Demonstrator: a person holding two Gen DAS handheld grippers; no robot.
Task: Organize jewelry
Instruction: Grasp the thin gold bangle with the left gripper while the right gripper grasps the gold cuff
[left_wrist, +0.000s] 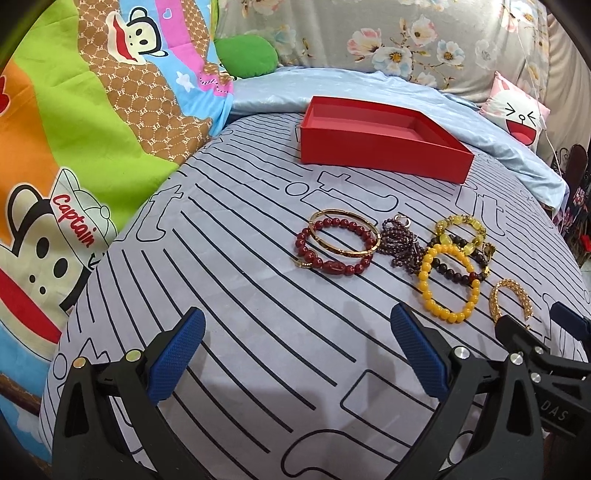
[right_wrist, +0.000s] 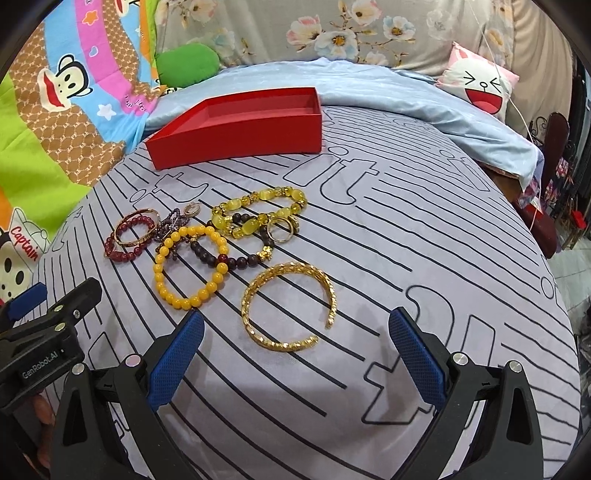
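Observation:
Several bracelets lie on the striped grey sheet. A gold open cuff (right_wrist: 291, 304) lies just ahead of my open, empty right gripper (right_wrist: 295, 332). Beyond it lie a yellow bead bracelet (right_wrist: 167, 280), a dark bead bracelet (right_wrist: 236, 260), a pale yellow stone bracelet (right_wrist: 258, 210), a purple bead strand (right_wrist: 173, 221) and a red bead bracelet (right_wrist: 127, 236) with a gold bangle (right_wrist: 135, 230). An empty red box (right_wrist: 240, 125) stands behind them. My left gripper (left_wrist: 299, 332) is open and empty, short of the red bead bracelet (left_wrist: 334, 245). The box (left_wrist: 384, 142) is further back.
A colourful cartoon quilt (left_wrist: 74, 147) is heaped at the left. A light blue blanket (right_wrist: 388, 92), a green cushion (right_wrist: 186, 62) and a pink cartoon pillow (right_wrist: 480, 85) lie behind the box. The bed edge drops off at the right.

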